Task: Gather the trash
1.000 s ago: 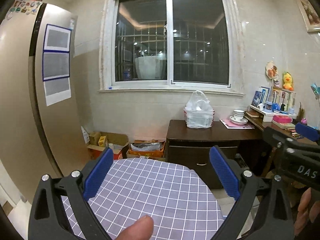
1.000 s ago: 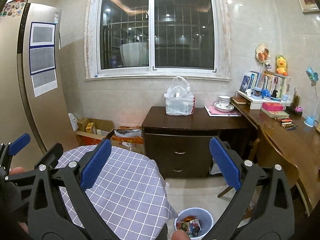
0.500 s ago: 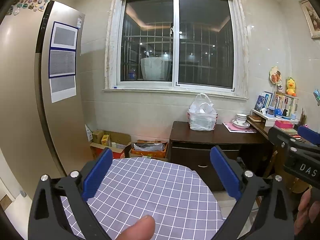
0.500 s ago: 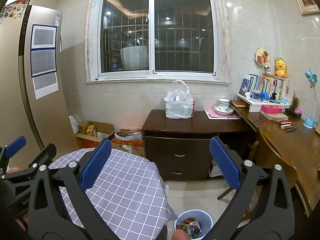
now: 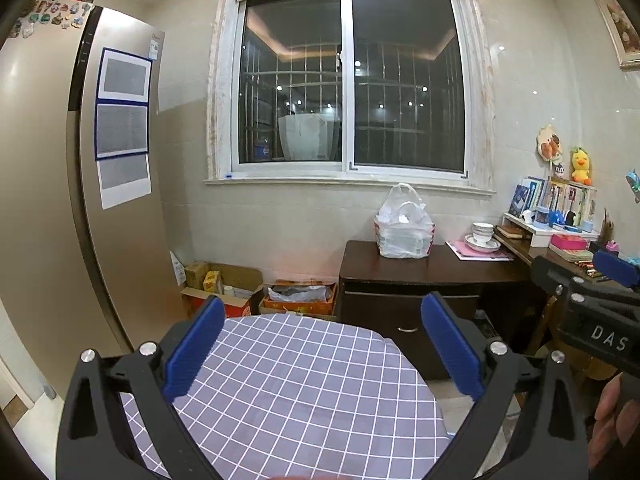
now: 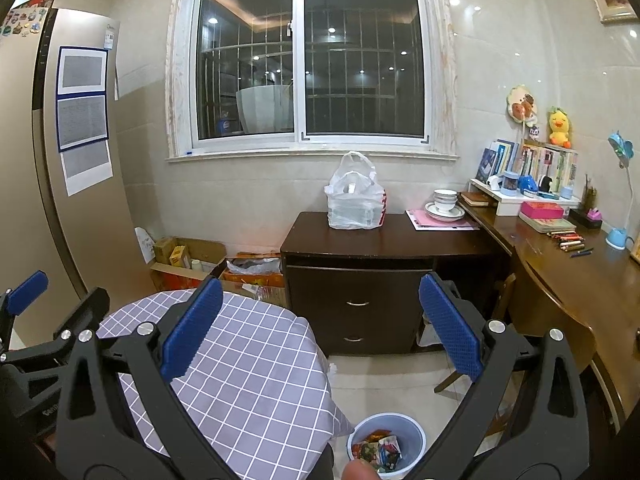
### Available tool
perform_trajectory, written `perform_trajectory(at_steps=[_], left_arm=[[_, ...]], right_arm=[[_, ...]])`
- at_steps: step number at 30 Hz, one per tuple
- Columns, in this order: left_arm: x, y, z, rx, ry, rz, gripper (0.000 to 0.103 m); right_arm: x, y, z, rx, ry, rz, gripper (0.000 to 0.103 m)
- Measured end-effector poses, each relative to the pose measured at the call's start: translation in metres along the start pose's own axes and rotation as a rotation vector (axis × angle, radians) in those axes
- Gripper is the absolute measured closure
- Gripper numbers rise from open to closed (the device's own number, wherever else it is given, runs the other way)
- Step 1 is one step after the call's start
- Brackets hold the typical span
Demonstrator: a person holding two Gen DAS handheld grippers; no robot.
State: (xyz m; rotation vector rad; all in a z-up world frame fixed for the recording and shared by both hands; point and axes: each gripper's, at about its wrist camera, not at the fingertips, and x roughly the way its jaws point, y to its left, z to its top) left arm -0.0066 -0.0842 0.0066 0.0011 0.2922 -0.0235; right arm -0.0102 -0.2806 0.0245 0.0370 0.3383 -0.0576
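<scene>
Scanning for trash point(image 6: 378, 450): wrappers lie in the blue bin point(image 6: 414, 430) on the floor, just beside the counter point(image 5: 304, 384) with its checked cloth. Cloth: no litter that I can see in either view.

Step in hand, by my judgement: a last sweep. To do it well I would tip both cameras down and pan slowly along the counter's edge and the floor near the bin, since both now look mostly at the window wall.

Left gripper point(image 5: 320, 354): jaws spread wide, released, nothing between them, touching nothing.
Right gripper point(image 6: 322, 328): jaws likewise spread wide, released, holding nothing, above the bin and the counter's edge.
</scene>
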Motion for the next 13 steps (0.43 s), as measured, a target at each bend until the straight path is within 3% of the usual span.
perform_trajectory(at_steps=[13], left_arm=[[0.0063, 0.0067, 0.0026, -0.029, 0.017, 0.012, 0.006]], right_arm=[[0.0073, -0.0013, -0.0029, 0.005, 0.012, 0.004, 0.006]])
